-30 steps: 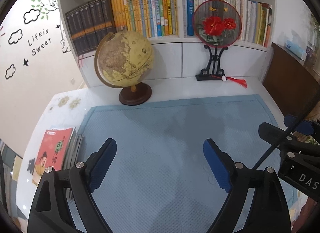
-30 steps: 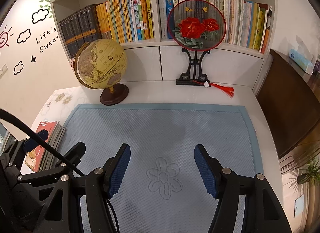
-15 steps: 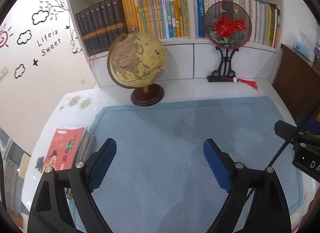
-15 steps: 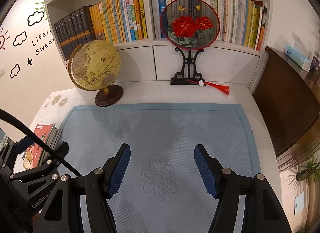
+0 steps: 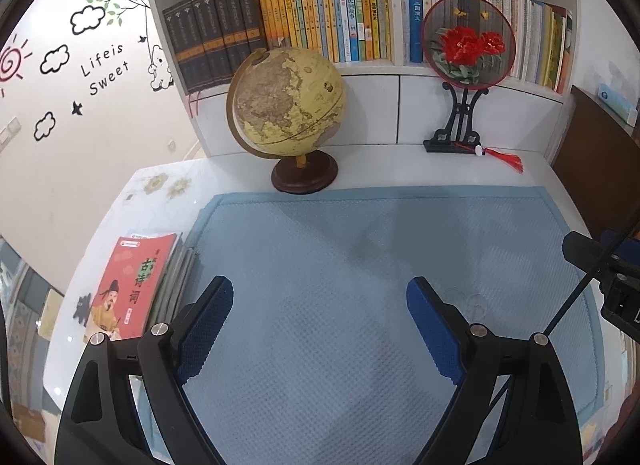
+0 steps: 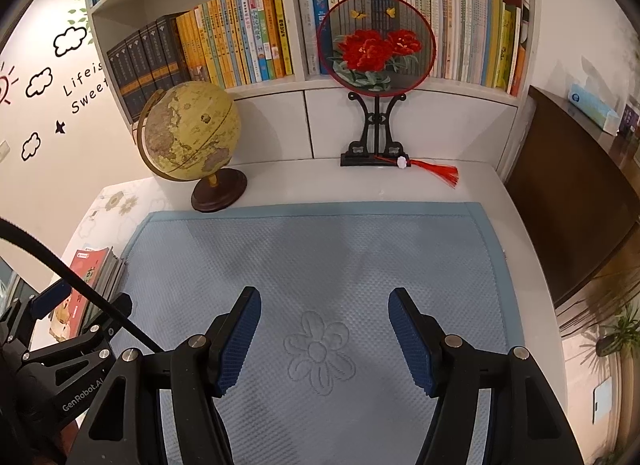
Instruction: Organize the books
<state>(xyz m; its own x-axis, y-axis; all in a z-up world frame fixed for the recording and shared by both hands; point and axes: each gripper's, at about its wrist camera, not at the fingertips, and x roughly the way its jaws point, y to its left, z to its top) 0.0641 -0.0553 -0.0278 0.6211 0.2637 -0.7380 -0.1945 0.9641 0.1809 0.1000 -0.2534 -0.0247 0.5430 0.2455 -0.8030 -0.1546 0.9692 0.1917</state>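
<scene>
- The small pile of thin books with a red illustrated cover on top (image 5: 134,285) lies flat on the white worktop (image 5: 160,201), just beside the left edge of the pale blue quilted mat (image 5: 360,265).
- In the left wrist view the pile sits at about nine to ten o'clock from the left gripper (image 5: 320,329), close to its left finger; its long axis runs roughly from seven to one o'clock.
- The left gripper's jaws stand wide apart, nothing between them but mat.
- The right gripper (image 6: 324,339) hangs over the mat's embossed flower (image 6: 320,349), jaws partly open and empty.
- In the right wrist view the pile (image 6: 90,277) lies far off at nine o'clock, beyond the left gripper (image 6: 80,329).
- The left hand is judged nearer; it needs a swing to the left.
</scene>
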